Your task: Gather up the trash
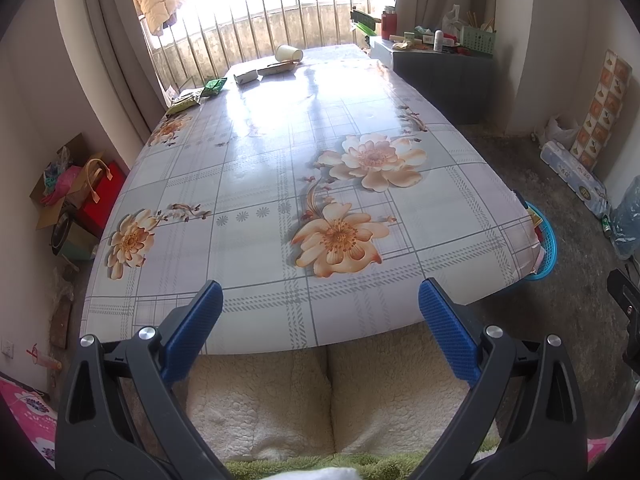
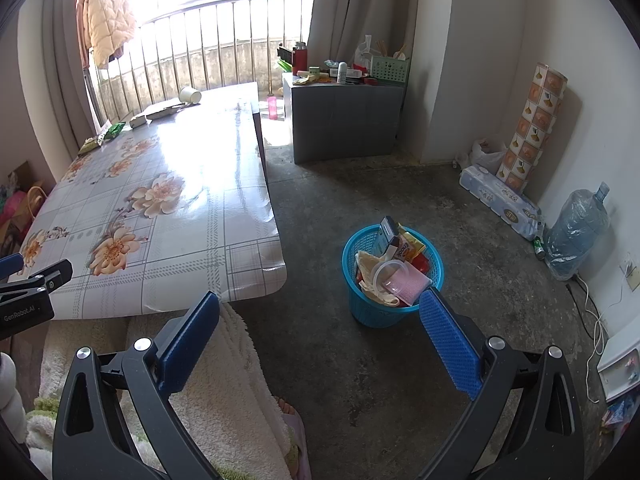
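Both tongs spread wide and empty, trash split between the far table end and the floor basket.

The left gripper (image 1: 320, 308) hangs over the near edge of the table (image 1: 280, 184), its blue pads (image 1: 198, 328) parted with nothing between them. The right gripper (image 2: 320, 320) is likewise released, aimed at the floor beside the table, with the blue basket (image 2: 392, 304) just ahead of its right pad. The basket already holds a carton (image 2: 386, 236), snack wrappers (image 2: 412, 246) and a clear plastic cup (image 2: 400, 280). Trash left on the table sits at its far end, near the window railing: a tipped paper cup (image 1: 289, 53), a small white box (image 1: 245, 76) and green packets (image 1: 214, 87) (one lies at the left edge). The person's fleecy lap (image 1: 332, 400) shows below the left gripper.
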### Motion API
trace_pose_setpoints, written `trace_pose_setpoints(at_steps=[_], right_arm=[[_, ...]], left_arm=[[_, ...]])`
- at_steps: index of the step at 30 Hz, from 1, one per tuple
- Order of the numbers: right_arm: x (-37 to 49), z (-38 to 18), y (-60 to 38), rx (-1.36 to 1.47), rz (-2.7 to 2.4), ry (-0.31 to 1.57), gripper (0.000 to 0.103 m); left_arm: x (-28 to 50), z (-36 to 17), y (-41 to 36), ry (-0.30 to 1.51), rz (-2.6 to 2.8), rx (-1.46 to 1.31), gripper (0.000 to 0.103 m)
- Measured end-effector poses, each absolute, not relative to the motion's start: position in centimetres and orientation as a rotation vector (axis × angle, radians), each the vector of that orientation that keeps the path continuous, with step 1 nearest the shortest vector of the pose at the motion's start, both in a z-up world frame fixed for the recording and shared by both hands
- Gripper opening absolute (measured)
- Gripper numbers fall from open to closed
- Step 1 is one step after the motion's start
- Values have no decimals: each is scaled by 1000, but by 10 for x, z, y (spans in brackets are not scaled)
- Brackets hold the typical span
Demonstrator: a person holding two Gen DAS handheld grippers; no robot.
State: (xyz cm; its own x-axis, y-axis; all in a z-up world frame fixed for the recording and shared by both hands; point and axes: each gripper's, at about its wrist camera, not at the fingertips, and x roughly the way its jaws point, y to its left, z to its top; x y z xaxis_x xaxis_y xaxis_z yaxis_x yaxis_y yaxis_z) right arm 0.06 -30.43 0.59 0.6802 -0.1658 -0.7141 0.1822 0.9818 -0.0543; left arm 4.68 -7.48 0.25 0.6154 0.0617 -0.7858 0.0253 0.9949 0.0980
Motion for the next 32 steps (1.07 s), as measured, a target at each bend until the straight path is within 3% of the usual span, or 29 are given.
trace_pose_setpoints(at_steps=[32], right_arm=[[0, 5, -303, 24, -196, 798, 97]], left_arm=[[44, 2, -75, 911, 22, 102, 94]])
